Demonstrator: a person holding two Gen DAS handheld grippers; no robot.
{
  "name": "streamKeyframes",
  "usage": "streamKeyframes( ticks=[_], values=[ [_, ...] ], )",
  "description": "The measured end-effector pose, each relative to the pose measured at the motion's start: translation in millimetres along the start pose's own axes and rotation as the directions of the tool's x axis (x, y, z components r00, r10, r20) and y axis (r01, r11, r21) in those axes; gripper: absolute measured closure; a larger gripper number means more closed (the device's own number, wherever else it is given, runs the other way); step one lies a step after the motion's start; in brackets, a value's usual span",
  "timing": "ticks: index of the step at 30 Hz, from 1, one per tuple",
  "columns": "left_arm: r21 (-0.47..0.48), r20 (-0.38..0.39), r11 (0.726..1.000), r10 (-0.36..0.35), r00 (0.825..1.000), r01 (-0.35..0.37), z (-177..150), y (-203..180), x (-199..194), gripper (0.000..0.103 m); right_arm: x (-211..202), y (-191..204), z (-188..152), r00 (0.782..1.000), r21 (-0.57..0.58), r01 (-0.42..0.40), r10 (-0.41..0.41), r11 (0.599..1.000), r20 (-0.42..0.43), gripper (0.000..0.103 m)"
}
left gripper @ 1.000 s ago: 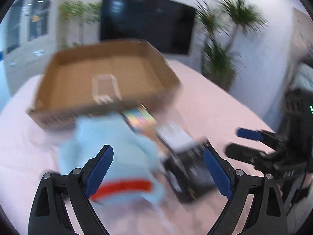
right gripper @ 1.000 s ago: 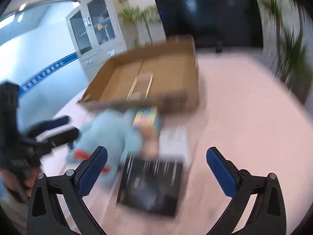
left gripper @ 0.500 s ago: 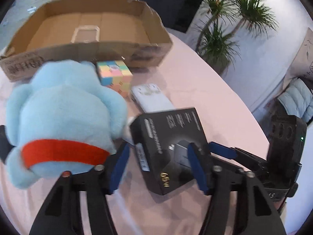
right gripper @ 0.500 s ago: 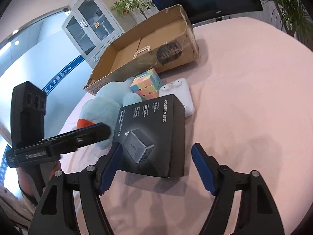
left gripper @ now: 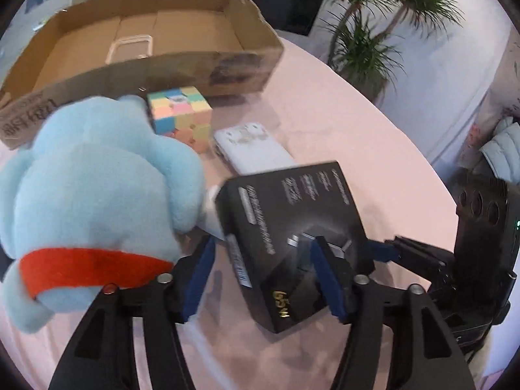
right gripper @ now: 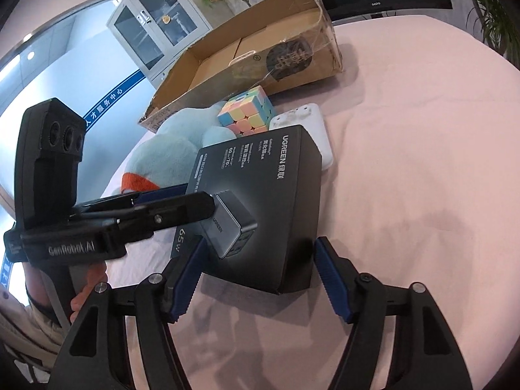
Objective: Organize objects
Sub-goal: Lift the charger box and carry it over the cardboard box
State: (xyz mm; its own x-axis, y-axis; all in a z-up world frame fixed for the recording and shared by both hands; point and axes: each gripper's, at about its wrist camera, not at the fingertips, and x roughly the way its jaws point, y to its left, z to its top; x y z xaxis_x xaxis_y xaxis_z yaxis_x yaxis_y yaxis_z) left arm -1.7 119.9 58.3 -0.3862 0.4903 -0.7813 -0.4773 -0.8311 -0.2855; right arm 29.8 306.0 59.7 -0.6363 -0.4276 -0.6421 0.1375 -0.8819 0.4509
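The left gripper [left gripper: 261, 273] reaches over the near left corner of a black charger box [left gripper: 292, 243]. Its jaws are opening: one blue pad lies over the box's printed top, the other stands off the box's left edge beside a blue plush toy [left gripper: 87, 201], and neither clearly presses on the box. The right gripper [right gripper: 260, 276] straddles the box's near end, its jaws closing, with the box [right gripper: 263, 201] between the pads; whether they already touch its sides I cannot tell.

The box lies flat on the pink worktop [right gripper: 406, 130], overlapping the near end of a white case [right gripper: 312, 126]. Just behind it sits a pastel puzzle cube [right gripper: 247, 112], touching the plush toy [right gripper: 169, 149], which wears a red band and lies to the box's left. Beyond the cube, an open cardboard tray [left gripper: 208, 61] rests on the worktop, with only a white handle-like loop showing on its floor. A hand [right gripper: 86, 292] grips the left gripper's handle at the lower left of the right wrist view. A potted palm [left gripper: 373, 26] and a dark screen stand past the worktop's far edge.
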Motion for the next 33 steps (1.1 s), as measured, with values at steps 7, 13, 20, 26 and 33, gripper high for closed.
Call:
streamKeyframes(
  ticks=[7,13,20,26,33],
  values=[
    [-0.003,-0.018,1.000,-0.023,1.000,0.023,2,4,1,0.036,0,8,-3,1.000,-0.065,0.006,-0.006,0.998,0.007,0.026],
    [-0.007,-0.027,1.000,-0.023,0.999,0.023,8,6,1,0.036,1,25,-7,0.999,-0.184,0.041,-0.043,0.982,-0.005,0.022],
    [0.016,-0.023,1.000,-0.022,0.999,0.023,7,2,-2,0.046,11,50,-14,0.982,-0.336,0.183,-0.189,0.924,0.015,0.022],
    [0.015,-0.015,1.000,-0.020,1.000,0.021,4,7,-7,0.053,15,65,-19,0.953,-0.354,0.296,-0.296,0.887,0.055,0.031],
    [0.023,0.027,1.000,-0.002,1.000,0.001,-1,8,-29,0.055,11,83,-23,0.942,-0.358,0.335,-0.317,0.872,0.109,0.036]
  ],
)
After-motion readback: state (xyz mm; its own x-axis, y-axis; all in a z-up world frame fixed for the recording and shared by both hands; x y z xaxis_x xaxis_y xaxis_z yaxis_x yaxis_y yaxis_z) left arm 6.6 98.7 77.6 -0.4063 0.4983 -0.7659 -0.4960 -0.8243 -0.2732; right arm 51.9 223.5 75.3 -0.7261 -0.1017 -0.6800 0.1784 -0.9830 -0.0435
